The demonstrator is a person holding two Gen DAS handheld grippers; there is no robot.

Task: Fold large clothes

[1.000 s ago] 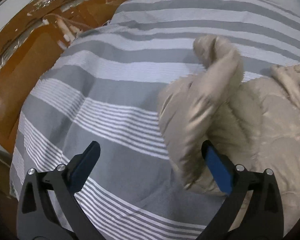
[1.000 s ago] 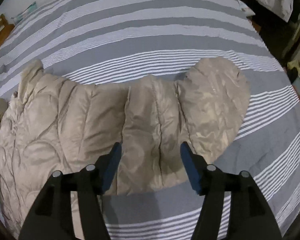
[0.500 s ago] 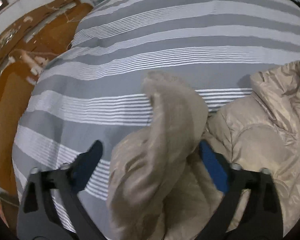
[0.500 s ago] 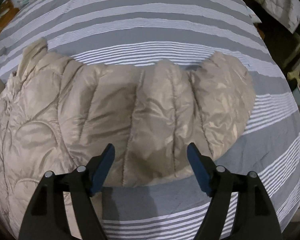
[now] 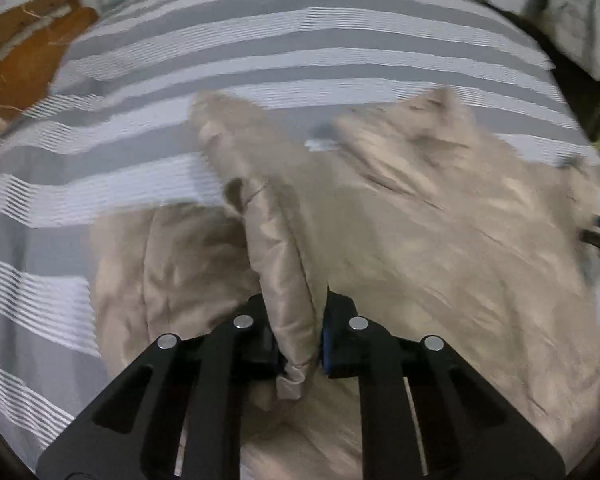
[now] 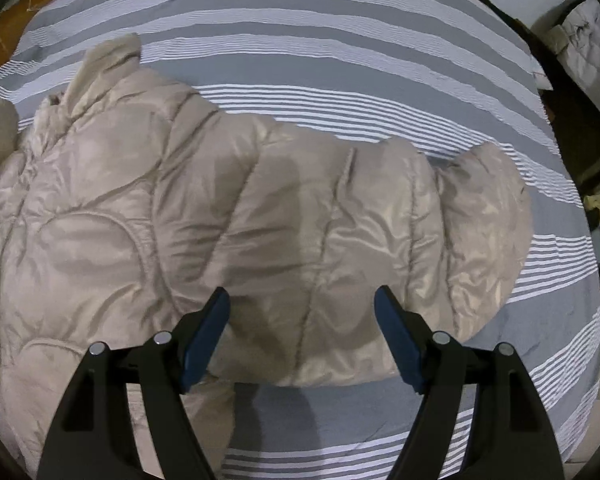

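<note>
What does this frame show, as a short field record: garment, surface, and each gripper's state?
garment: beige puffer jacket, spread out, quilted side up
surface: grey and white striped bedspread
left gripper: jaws closing on a fold of the jacket's sleeve, fabric pinched between the pads
right gripper: open, over the jacket's other sleeve, holding nothing
picture quality: left wrist view motion-blurred; right wrist view sharp

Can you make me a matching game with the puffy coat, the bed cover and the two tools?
Things:
1. puffy coat
2. bed cover
3. left tool
4. right tool

Descriptions:
A. grey and white stripes
B. open, above the coat
C. shiny beige
D. closing on a fold of the coat

Pairs: 1-C, 2-A, 3-D, 4-B
</note>
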